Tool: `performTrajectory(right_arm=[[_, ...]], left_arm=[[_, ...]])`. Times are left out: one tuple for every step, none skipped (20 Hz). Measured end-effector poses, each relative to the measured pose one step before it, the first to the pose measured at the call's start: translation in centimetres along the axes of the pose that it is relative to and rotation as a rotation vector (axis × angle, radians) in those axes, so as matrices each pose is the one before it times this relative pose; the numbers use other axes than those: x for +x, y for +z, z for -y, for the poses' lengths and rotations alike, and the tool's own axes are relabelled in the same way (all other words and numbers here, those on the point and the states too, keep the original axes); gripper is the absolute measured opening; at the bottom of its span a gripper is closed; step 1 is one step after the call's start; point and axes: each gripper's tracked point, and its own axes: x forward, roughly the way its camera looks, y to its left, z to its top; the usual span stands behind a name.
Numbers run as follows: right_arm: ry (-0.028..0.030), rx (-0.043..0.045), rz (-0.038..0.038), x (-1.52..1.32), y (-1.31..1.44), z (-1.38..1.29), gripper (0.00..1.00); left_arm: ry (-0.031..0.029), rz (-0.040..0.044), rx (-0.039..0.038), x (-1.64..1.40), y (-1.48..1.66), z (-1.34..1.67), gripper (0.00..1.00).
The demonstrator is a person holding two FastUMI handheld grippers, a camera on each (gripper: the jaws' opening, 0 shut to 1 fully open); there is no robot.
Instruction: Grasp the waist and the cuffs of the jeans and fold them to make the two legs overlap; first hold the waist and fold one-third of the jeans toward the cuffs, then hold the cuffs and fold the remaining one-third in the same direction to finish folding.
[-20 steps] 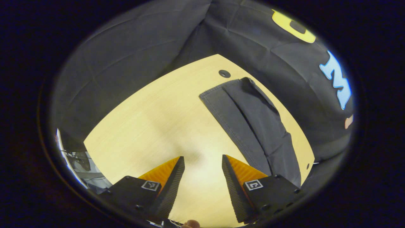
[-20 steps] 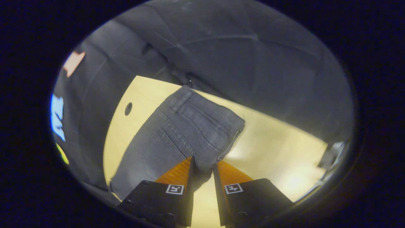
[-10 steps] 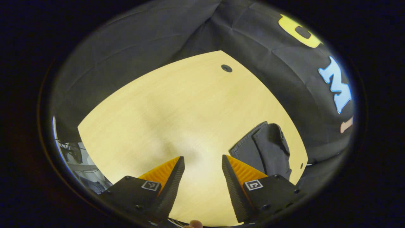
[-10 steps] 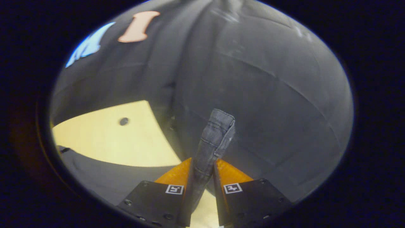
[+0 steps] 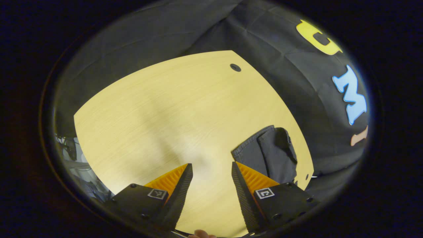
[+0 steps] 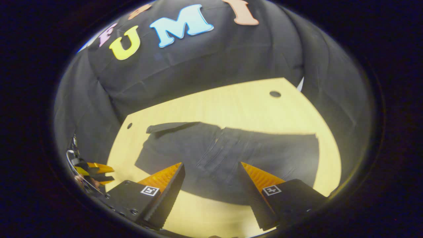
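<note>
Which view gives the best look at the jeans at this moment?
The right gripper view: the jeans lie spread across the table, seen nearly whole past the open right gripper. The left gripper view catches just one end of the jeans beside its right finger.

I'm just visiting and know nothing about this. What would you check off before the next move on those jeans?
1. Right gripper let go of the cloth: ok, fingers apart, nothing between them.
2. Left gripper free: ok, open over bare table.
3. Jeans all on the table: ok in the right gripper view.
4. Legs overlapped: cannot tell.
5. Cuff end reachable: ok, it lies just right of the left gripper's fingers.
6. Folded layer flat: not ok, one corner flap sticks out.
</note>
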Motion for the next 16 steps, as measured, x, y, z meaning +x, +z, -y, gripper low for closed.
performTrajectory(right_arm=[[-0.00371, 0.02152, -0.02572, -0.957, -1.906, 0.462, 0.97], [-0.01145, 0.01722, -0.01842, -0.409, -0.888, 0.642, 0.97], [-0.0073, 0.0189, -0.01197, -0.065, -0.7, 0.703, 0.97], [-0.00934, 0.02223, -0.0074, -0.252, -0.422, 1.025, 0.97], [-0.01973, 0.0251, -0.00377, -0.289, -0.299, 1.411, 0.97], [-0.02326, 0.02935, -0.00003, -0.405, -0.388, 1.387, 0.97], [-0.01923, 0.03679, 0.00316, -0.583, -0.357, 1.332, 0.97], [-0.0129, 0.04417, 0.00295, -0.78, -0.392, 1.246, 1.0], [-0.00742, 0.04621, 0.00139, -0.444, -0.379, 0.944, 0.97], [-0.00714, 0.04127, -0.00015, -0.601, -0.359, 0.826, 0.97], [-0.0115, 0.02978, 0.00205, -0.192, -0.124, 0.197, 0.97], [-0.01497, 0.01646, 0.00159, -0.308, -0.251, 0.663, 0.97], [-0.01671, 0.00759, 0.00359, -0.338, -0.439, 1.109, 0.97], [-0.01611, 0.00263, 0.00063, -0.139, -0.152, 0.605, 0.97], [-0.01192, 0.00159, -0.00642, -0.083, -0.325, 0.235, 0.97], [-0.00771, 0.00291, -0.00519, -0.077, -0.14, 0.151, 0.96]], left_arm=[[-0.01931, -0.01072, -0.0182, 0.289, -0.208, 0.13, 0.81], [-0.01629, -0.02399, -0.01221, 0.635, -0.469, 0.278, 0.82], [-0.01729, -0.02607, -0.00828, 0.8, -1.147, 0.537, 0.82], [-0.01052, -0.01873, -0.00541, 0.938, -0.9, 0.655, 0.82], [-0.00998, -0.01414, -0.00471, 0.635, -0.579, 0.644, 0.82], [-0.00555, -0.01109, -0.00239, 0.691, -0.528, 0.614, 0.82], [-0.003, -0.0144, 0.00049, 0.973, -0.418, 0.146, 0.82], [0.00024, -0.00894, -0.00073, 0.969, -0.321, 0.594, 0.82], [0.00002, 0.00055, -0.00296, 0.935, -0.015, 0.277, 0.83], [0.00703, 0.00767, -0.00254, 0.902, 0.178, 0.15, 0.82], [0.00888, 0.01308, 0.00008, 2.686, -0.174, 0.698, 0.82], [-0.00086, 0.01692, 0.00535, 0.708, 0.56, 0.611, 0.83], [-0.01703, 0.06059, 0.02122, 0.733, 1.322, 1.049, 0.82], [0.00801, 0.01498, 0.03187, 0.632, 0.394, 0.725, 0.81], [0.02267, 0.01402, 0.03647, 0.514, 0.2, 0.606, 0.8], [0.04334, 0.00161, 0.03849, 0.335, 0.042, 0.352, 0.81]])
